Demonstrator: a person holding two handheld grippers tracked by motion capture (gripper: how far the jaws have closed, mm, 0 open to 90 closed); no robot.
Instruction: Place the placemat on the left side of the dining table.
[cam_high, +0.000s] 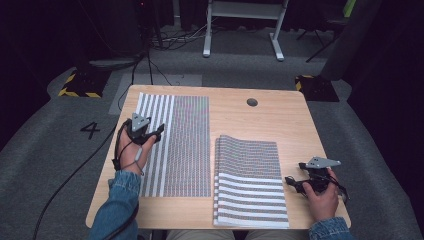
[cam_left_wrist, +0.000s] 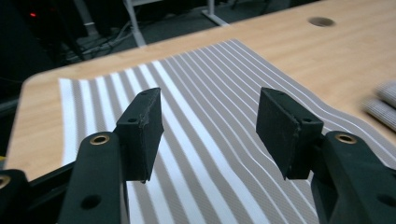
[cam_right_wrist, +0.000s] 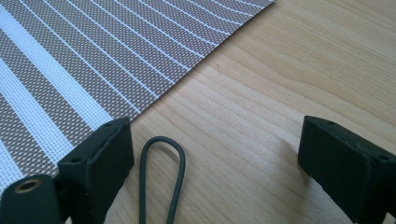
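The high view takes in the whole wooden bench and what lies on it: a striped mat spread flat on the left half, and a second striped mat, folded over on itself, just right of it near the front edge. The two mats lie side by side with a narrow strip of wood between them. A round hole sits in the benchtop near the far edge. This view also shows the grey floor beyond, with a painted number 4 and the legs of a white frame farther back.

The left hand-held gripper hovers over the left part of the flat mat, pointing right. The left gripper view brings that mat close: its stripes run away beneath the two black jaws, which stand well apart with nothing between them, the left hand-held gripper clear of the cloth. The hole shows at the top right, and a blurred edge of the folded mat at the right.

The right hand-held gripper rests low at the bench's right side, just beside the folded mat's right edge, pointing toward it. In the right gripper view its jaws are spread wide over bare wood, the right hand-held gripper holding nothing; the mat's edge runs just past the left jaw, and a thin dark cord loop lies on the wood between the jaws.
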